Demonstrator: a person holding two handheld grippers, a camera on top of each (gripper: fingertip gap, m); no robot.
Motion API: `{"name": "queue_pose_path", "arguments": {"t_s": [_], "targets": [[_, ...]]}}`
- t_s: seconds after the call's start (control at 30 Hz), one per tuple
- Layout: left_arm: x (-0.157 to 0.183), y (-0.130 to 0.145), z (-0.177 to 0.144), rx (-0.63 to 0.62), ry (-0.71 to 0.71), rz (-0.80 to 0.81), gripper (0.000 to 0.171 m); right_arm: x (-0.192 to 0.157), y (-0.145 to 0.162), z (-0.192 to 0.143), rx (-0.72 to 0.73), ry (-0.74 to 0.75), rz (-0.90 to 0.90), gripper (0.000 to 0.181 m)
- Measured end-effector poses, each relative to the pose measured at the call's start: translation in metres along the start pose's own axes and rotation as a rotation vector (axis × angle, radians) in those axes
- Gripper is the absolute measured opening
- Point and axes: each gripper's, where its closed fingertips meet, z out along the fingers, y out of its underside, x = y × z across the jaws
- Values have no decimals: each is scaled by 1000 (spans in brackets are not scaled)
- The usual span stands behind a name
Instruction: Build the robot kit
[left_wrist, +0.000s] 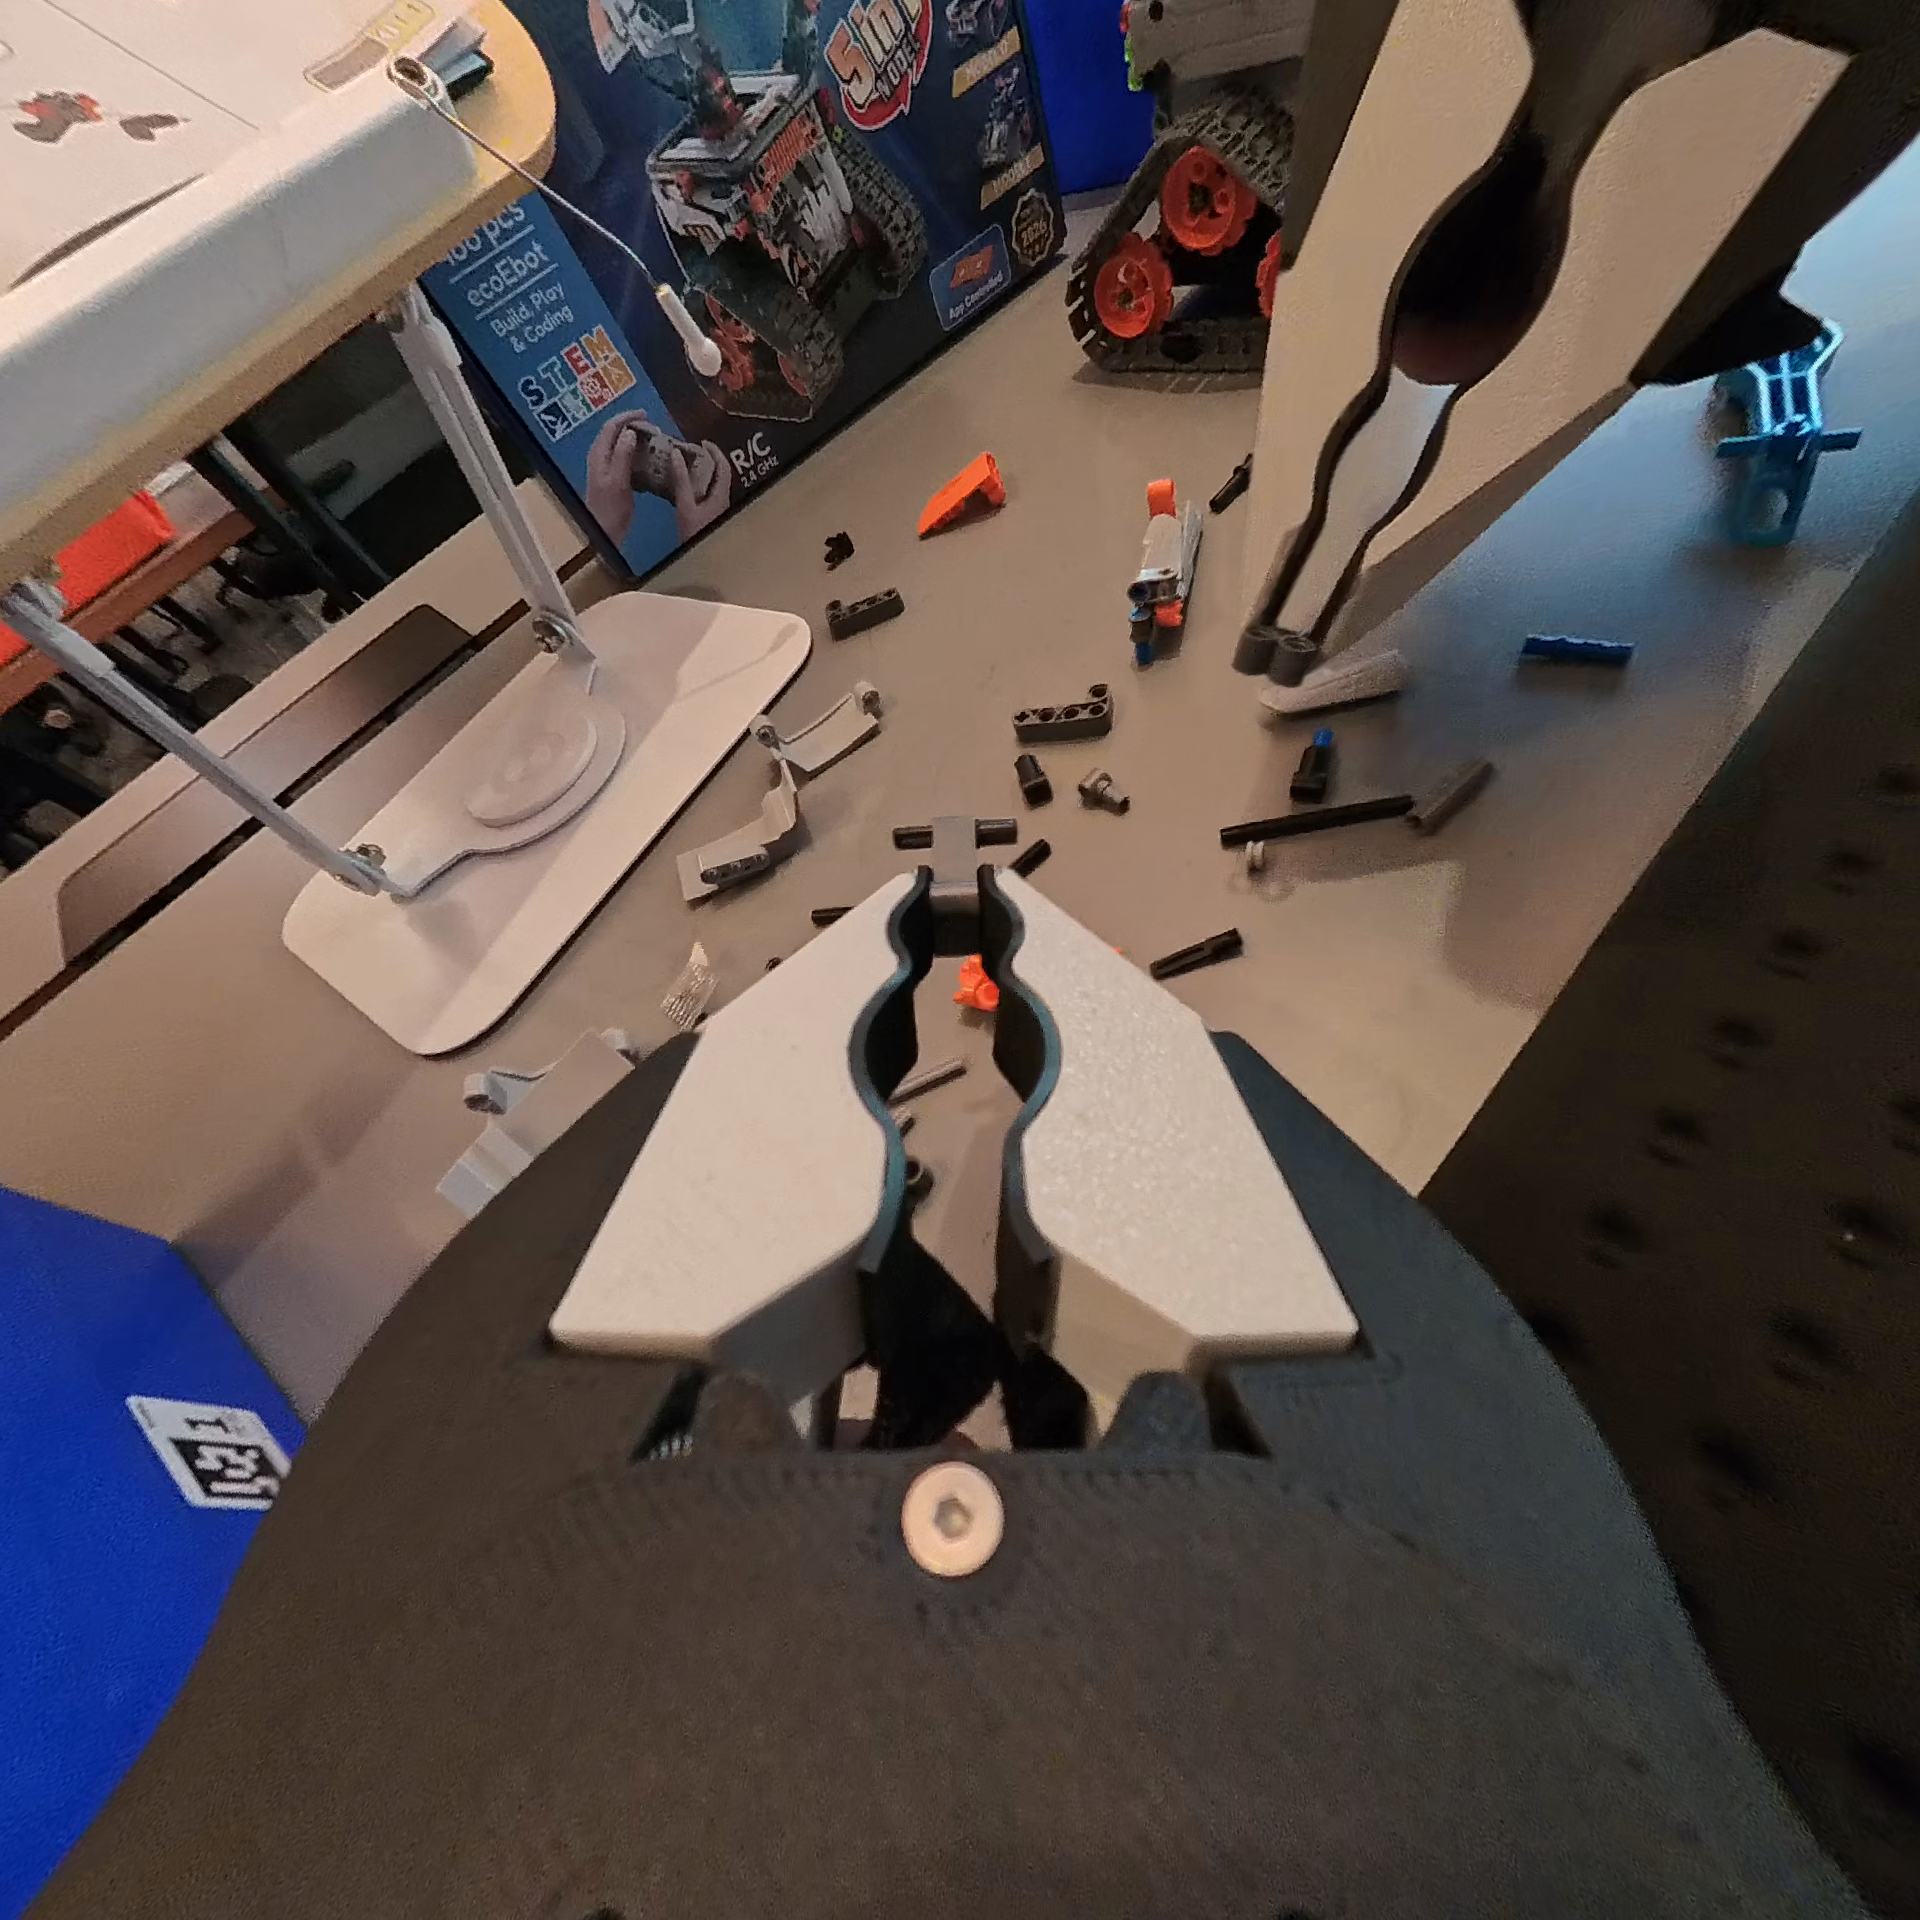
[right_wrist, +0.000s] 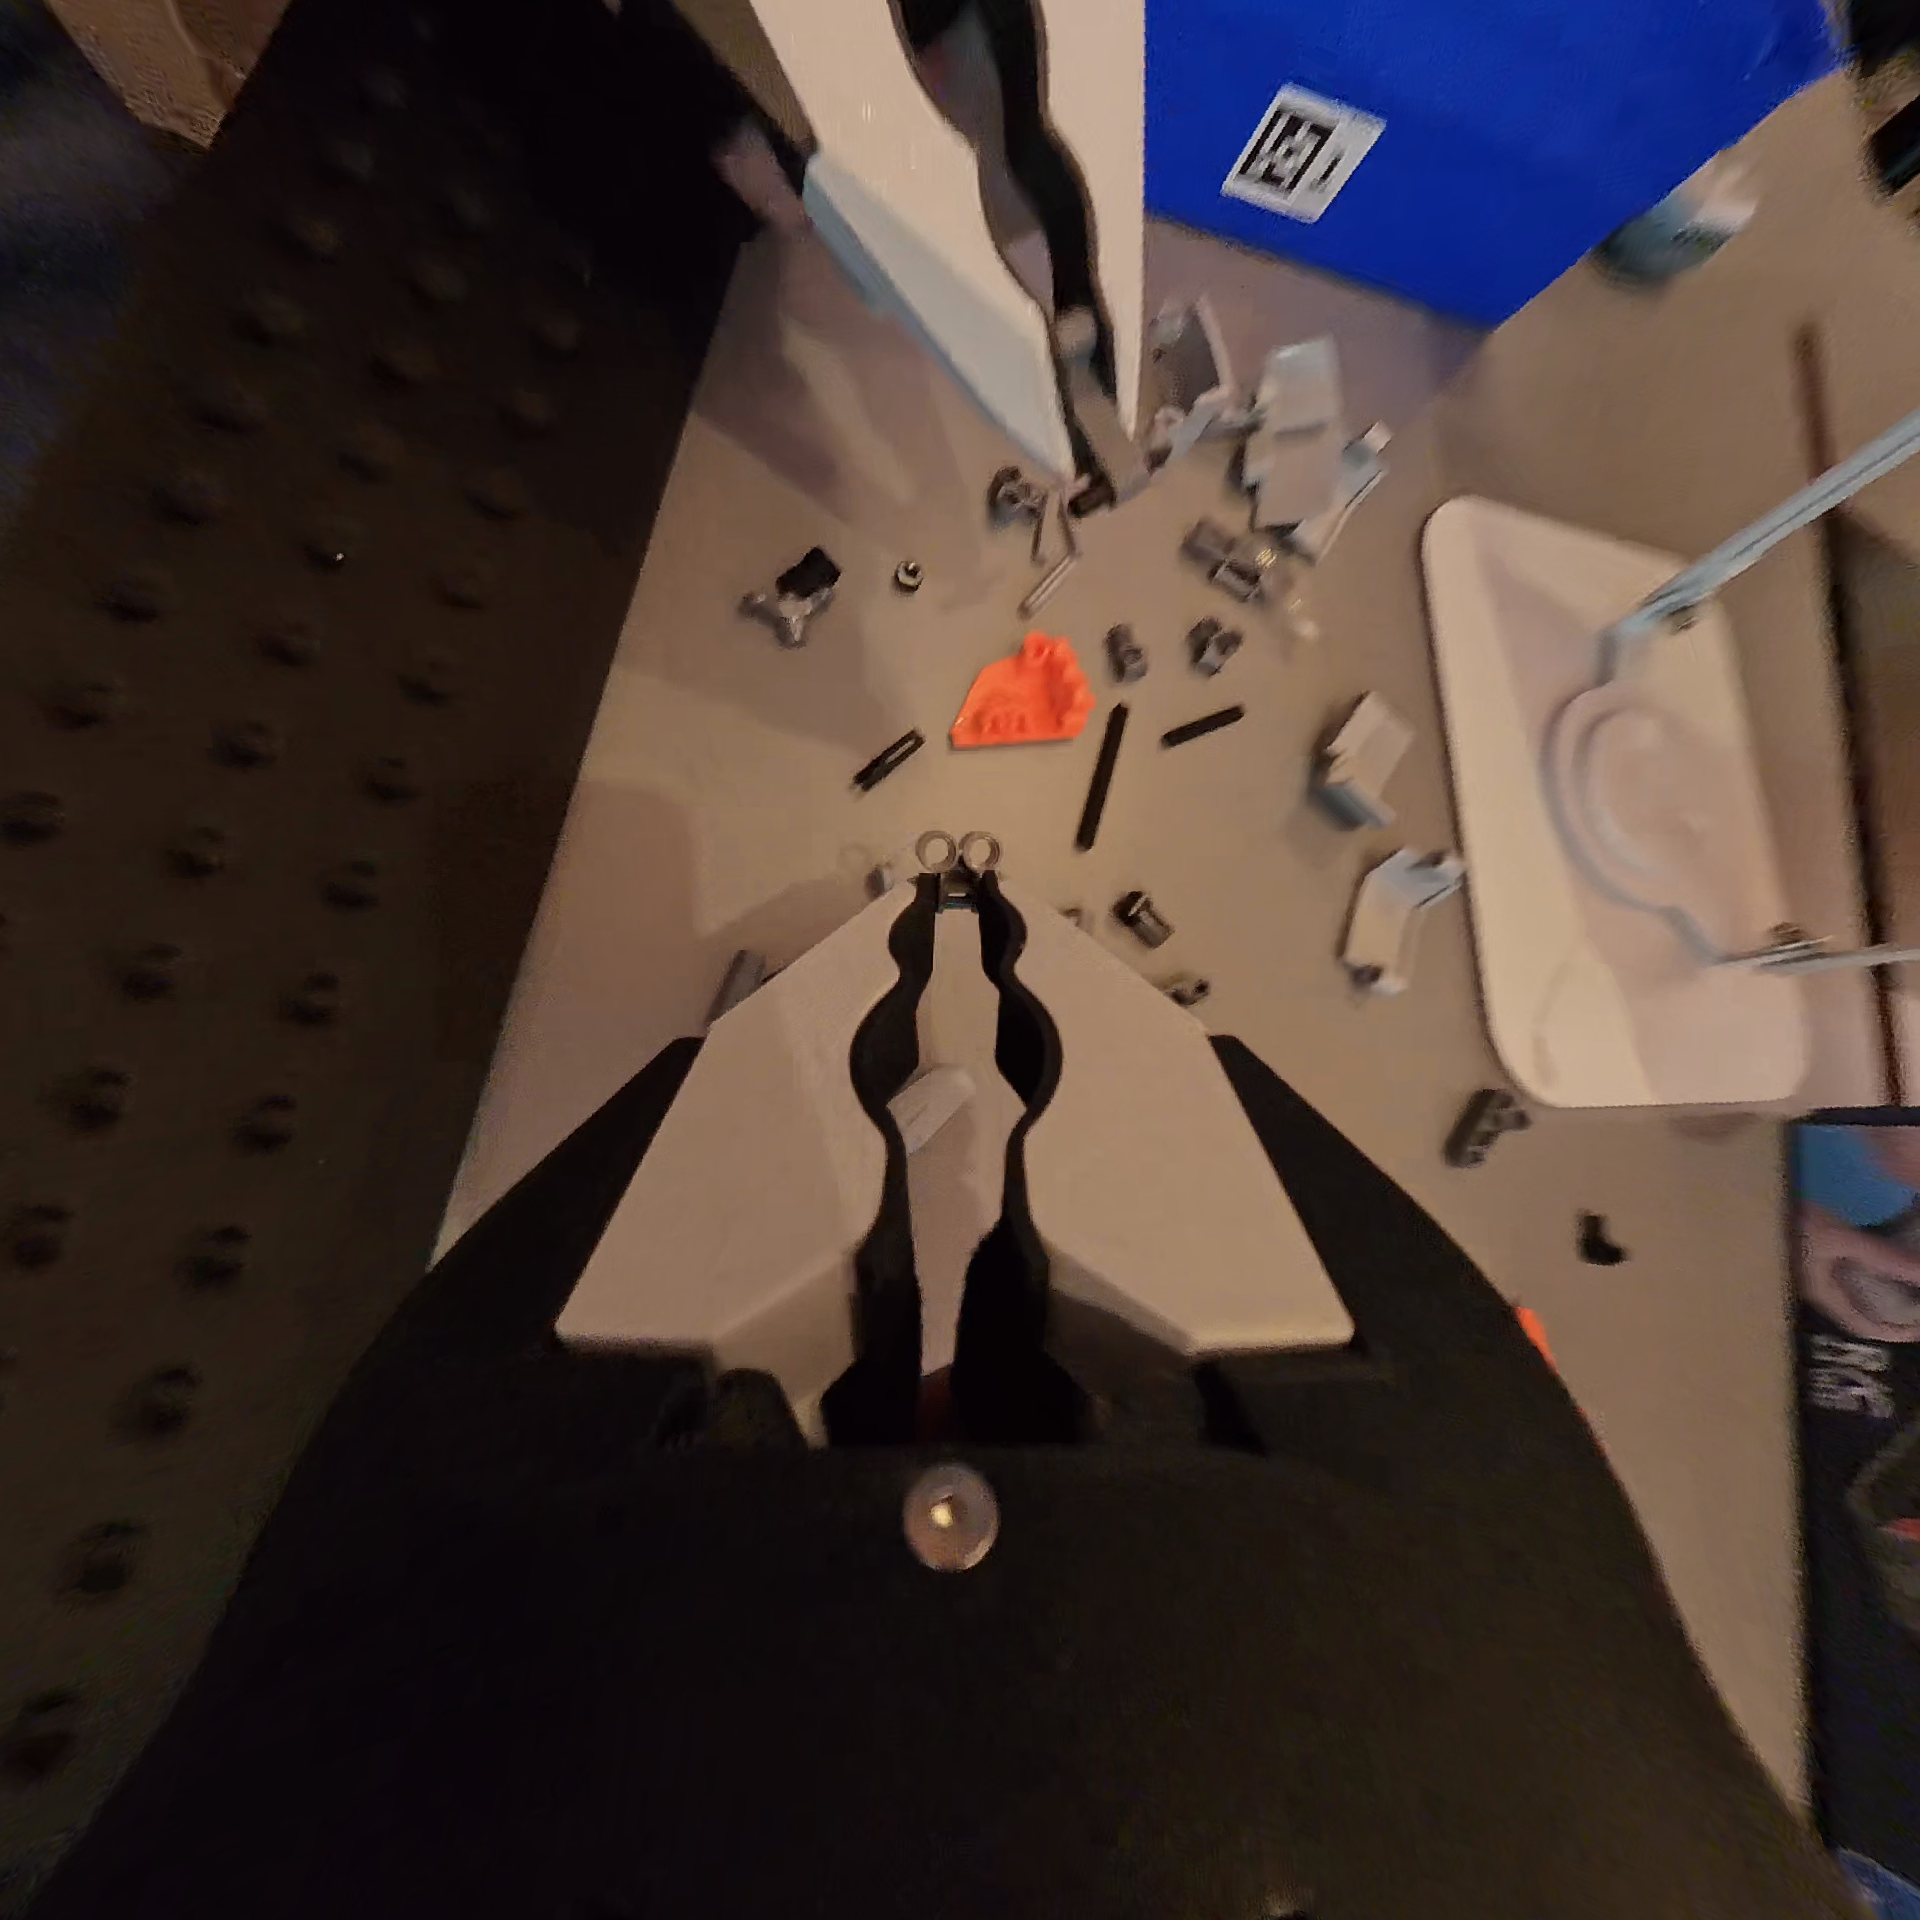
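Note:
My left gripper (left_wrist: 954, 883) is shut on a small grey connector with black pins (left_wrist: 954, 836) sticking out both sides, held above the grey table (left_wrist: 1351, 935). My right gripper (right_wrist: 956, 883) is shut on a small grey double-ring connector (right_wrist: 958, 850), also above the table. The right gripper shows in the left wrist view at the upper right (left_wrist: 1288, 644), its tips holding the same double-ring piece (left_wrist: 1276, 649). The left gripper shows at the top of the right wrist view (right_wrist: 1086, 468). Loose black, grey and orange building pieces lie scattered between them.
A white stand base (left_wrist: 540, 831) with metal arms sits left; it also shows in the right wrist view (right_wrist: 1621, 810). A toy box (left_wrist: 748, 270) and a tracked model (left_wrist: 1174, 260) stand behind. A blue box (left_wrist: 94, 1455) is near left. A black studded mat (right_wrist: 312, 727) borders the table. An orange wedge (right_wrist: 1023, 696) lies mid-table. Across from one pair of fingers to the other is roughly 9 cm. From my right tips it is roughly 30 cm to the tracked model (left_wrist: 1174, 260); from my left, 35 cm.

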Motion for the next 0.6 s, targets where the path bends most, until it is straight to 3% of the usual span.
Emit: {"name": "queue_pose_path", "arguments": {"t_s": [0.4, 0.6], "targets": [[18, -17, 15, 30, 221, -210, 6, 24, -24, -1, 43, 276, -214, 6], [23, -19, 21, 26, 277, -263, 5, 25, -24, 2, 44, 308, -244, 6]]}}
